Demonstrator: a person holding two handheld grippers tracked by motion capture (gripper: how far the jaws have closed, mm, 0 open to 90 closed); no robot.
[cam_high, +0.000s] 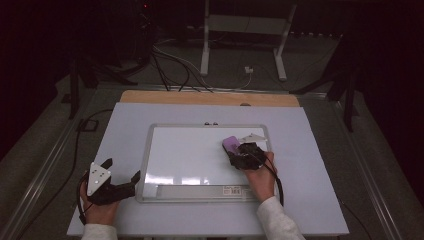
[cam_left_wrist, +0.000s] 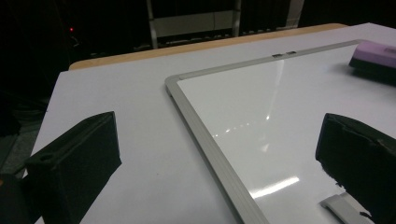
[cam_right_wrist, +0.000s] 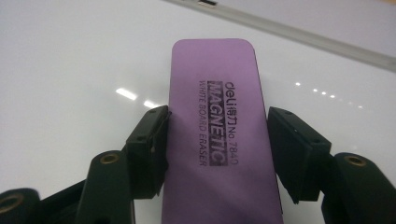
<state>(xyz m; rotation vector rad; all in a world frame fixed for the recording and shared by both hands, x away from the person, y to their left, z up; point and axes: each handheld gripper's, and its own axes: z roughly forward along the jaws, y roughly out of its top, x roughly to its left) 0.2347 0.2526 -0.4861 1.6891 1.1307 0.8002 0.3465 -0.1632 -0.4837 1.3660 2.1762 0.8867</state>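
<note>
Your right gripper has its fingers clamped on the two long sides of the purple whiteboard eraser; in the right gripper view the pads press against both edges of its body, and the printed top reads "deli", "MAGNETIC", "WHITE BOARD ERASER". The eraser lies flat on the whiteboard, in the upper right part of the white surface, near the board's top frame and not far from its right edge. In the high view the eraser sticks out ahead of your right hand, which rests over the board's lower right corner.

Your left gripper sits on the counter just off the whiteboard's lower left corner, held by your left hand. Its fingers are spread wide with nothing between them: in the left gripper view one finger stands over the bare counter and the other over the white surface, with the board's aluminium frame running between them. From that view the eraser shows far off at the upper right, well apart from the left gripper.

A strip with a label lies along the board's bottom edge.
</note>
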